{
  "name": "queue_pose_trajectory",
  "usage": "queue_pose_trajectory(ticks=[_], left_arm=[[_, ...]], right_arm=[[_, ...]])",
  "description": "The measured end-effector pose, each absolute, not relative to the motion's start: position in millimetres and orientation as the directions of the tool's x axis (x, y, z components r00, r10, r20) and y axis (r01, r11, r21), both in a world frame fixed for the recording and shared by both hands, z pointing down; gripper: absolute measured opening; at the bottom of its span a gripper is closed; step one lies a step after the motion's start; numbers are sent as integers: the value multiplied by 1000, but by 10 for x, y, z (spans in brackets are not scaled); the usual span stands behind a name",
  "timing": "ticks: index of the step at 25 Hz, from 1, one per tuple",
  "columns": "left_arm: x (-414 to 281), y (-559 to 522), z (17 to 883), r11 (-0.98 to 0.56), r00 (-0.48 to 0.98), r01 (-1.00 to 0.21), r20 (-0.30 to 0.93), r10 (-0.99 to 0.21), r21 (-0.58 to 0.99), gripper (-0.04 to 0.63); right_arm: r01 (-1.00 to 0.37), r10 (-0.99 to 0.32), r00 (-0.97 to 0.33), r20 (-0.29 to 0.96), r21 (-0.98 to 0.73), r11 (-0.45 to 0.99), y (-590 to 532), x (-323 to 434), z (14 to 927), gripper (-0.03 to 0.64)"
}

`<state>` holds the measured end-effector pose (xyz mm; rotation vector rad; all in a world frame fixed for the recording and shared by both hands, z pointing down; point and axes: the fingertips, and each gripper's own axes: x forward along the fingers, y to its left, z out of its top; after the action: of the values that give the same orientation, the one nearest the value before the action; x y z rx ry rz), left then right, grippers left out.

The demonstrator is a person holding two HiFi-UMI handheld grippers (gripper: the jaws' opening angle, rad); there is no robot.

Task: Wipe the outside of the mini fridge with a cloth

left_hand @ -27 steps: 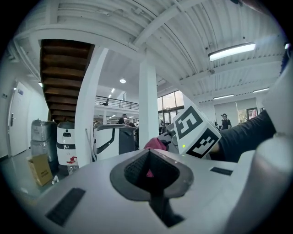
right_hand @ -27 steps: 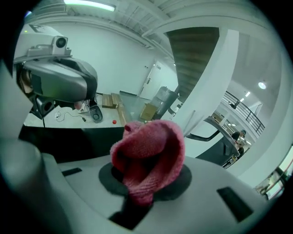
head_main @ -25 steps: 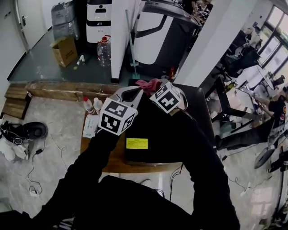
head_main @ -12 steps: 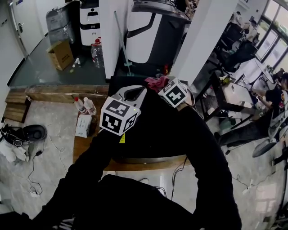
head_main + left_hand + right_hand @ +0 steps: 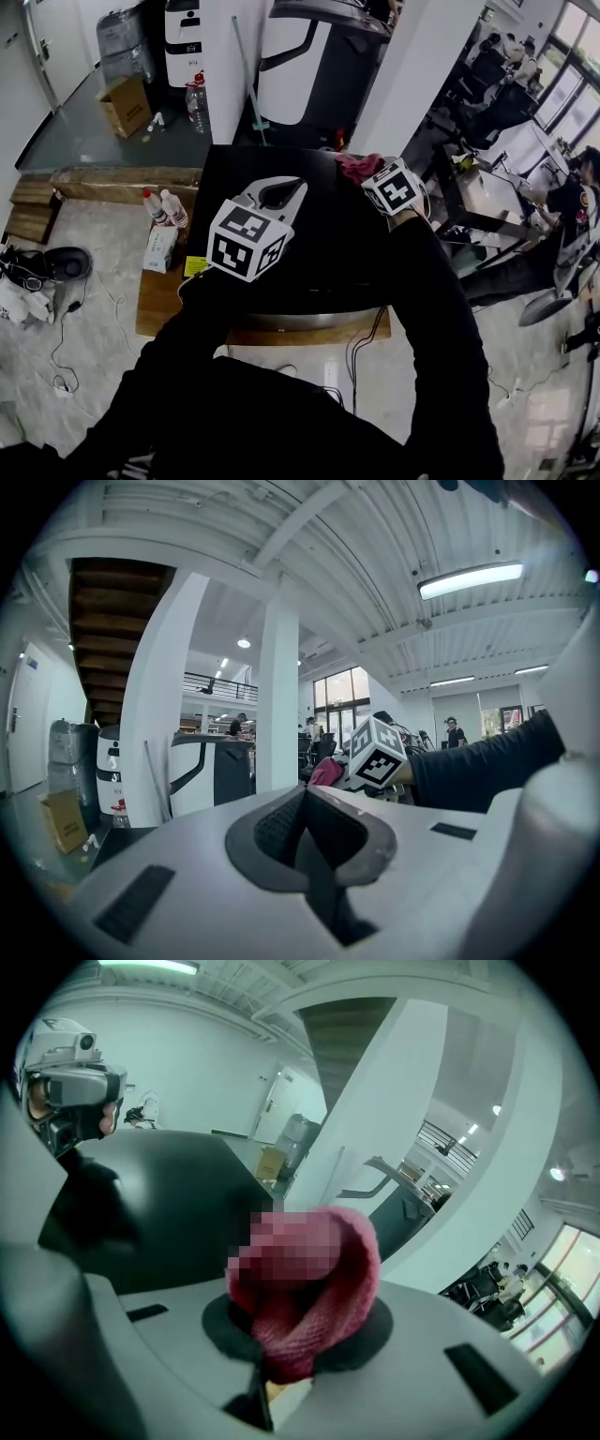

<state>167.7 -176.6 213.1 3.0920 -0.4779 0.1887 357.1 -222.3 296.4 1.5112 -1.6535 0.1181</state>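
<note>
While the black mini fridge [image 5: 319, 244] stands on a low wooden table [image 5: 159, 305], its flat glossy top fills the middle of the head view. A pink knitted cloth [image 5: 356, 166] sits at the far right corner of that top, pinched in the right gripper [image 5: 370, 176]. In the right gripper view, the jaws clamp a folded end of the cloth and the rest bulges out above them. Whether the cloth presses on the fridge or hovers just over it is hard to tell.

The left gripper [image 5: 278, 194] hangs over the left half of the fridge top, its jaws closed together with nothing between them. On the table to the fridge's left stand two white bottles with red caps [image 5: 155, 206], with a white packet [image 5: 161, 248] just beside them.
</note>
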Motion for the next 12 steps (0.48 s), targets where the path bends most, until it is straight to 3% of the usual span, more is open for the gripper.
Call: queue_pose_trajectory(ticks=[7,12], left_arm=[[1596,-1681,2152,-939,932,-345,113,-343,-5,5],[1280,-1651,1935,-925,923,-377,69,-379,-44,5]], right_arm=[[-850,-772,163,615,485,207,-1997,3896,2939,75],[-880,-870,53,490,434,191,-1879,3429,2340,75]])
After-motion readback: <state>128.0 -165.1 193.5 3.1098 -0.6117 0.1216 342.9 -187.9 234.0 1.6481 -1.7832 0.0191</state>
